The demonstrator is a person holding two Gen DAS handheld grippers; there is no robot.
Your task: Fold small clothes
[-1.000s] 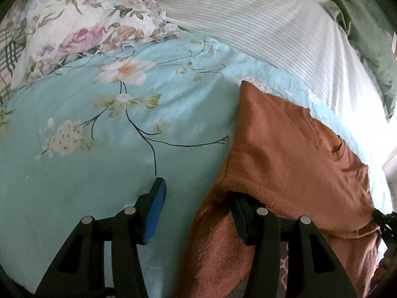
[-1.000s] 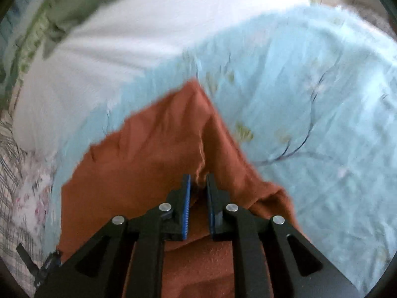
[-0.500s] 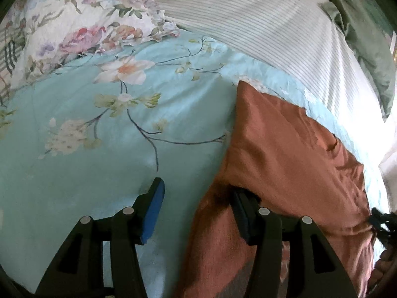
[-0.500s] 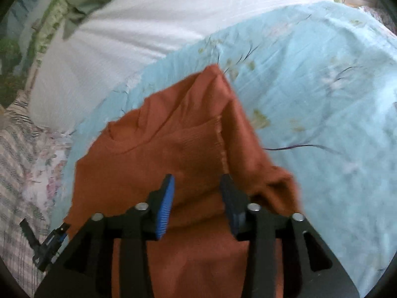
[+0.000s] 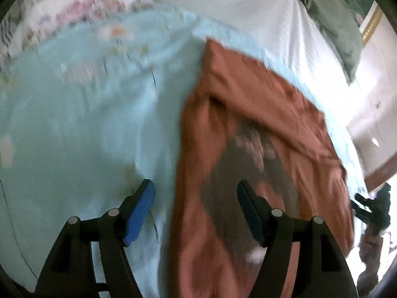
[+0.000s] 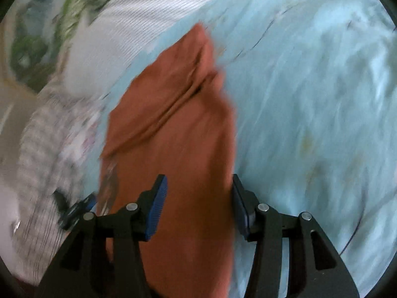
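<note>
A rust-orange knit top (image 5: 248, 114) lies on a light blue floral bedspread (image 5: 74, 124), one side folded inward. My left gripper (image 5: 196, 198) is open above its near left edge, holding nothing. In the right wrist view the top (image 6: 178, 136) is a long narrow shape with a fold ridge across it. My right gripper (image 6: 198, 198) is open wide above its near part, holding nothing. Both views are motion-blurred.
A white striped sheet (image 5: 248, 2) and a green pillow (image 5: 332, 22) lie beyond the top. A floral pillow (image 5: 82, 7) lies at the far left. The other gripper (image 5: 374, 206) shows at the right edge. A checked cloth (image 6: 42, 173) lies left of the top.
My right gripper let go of the top's fold and opened wide. My left gripper lifted off the top's edge. Both cameras pulled back; the top is now folded narrower.
</note>
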